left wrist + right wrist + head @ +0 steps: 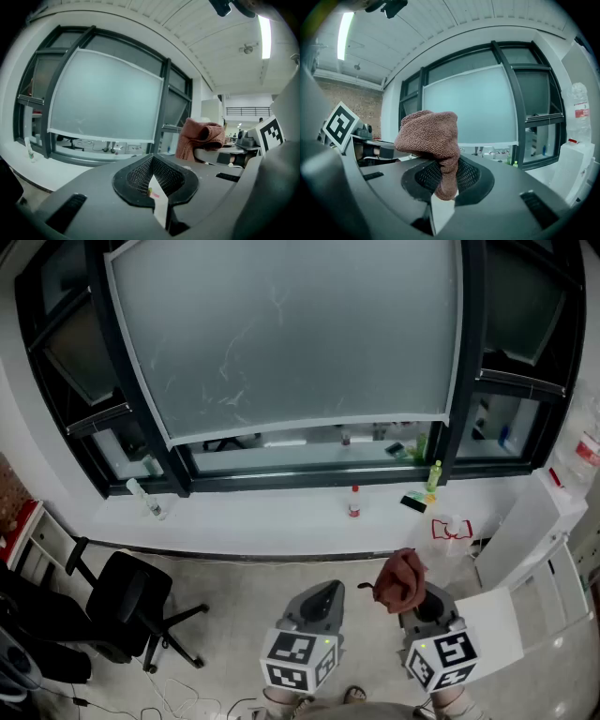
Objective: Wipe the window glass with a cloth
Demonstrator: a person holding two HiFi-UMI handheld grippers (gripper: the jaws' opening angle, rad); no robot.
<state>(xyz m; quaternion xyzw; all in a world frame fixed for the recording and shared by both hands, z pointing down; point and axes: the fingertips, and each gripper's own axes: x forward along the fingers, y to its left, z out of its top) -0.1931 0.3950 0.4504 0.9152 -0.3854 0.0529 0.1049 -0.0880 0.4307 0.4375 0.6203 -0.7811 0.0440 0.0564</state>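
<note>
**Materials and Surface Finish**

The cloth [431, 140] is a reddish-brown knit, coarse, fuzzy and matt. The window glass [291, 334] is frosted and matt, with faint streaks. Its frame [467, 334] is dark, smooth, apparently painted metal. The sill [262, 517] is white and smooth. The right gripper [443, 192] and left gripper [157, 190] have matt grey plastic bodies with black mesh-textured pads. The floor [234, 592] is speckled and slightly glossy.

Head view overhead, gripper views facing window [281, 334]
</note>
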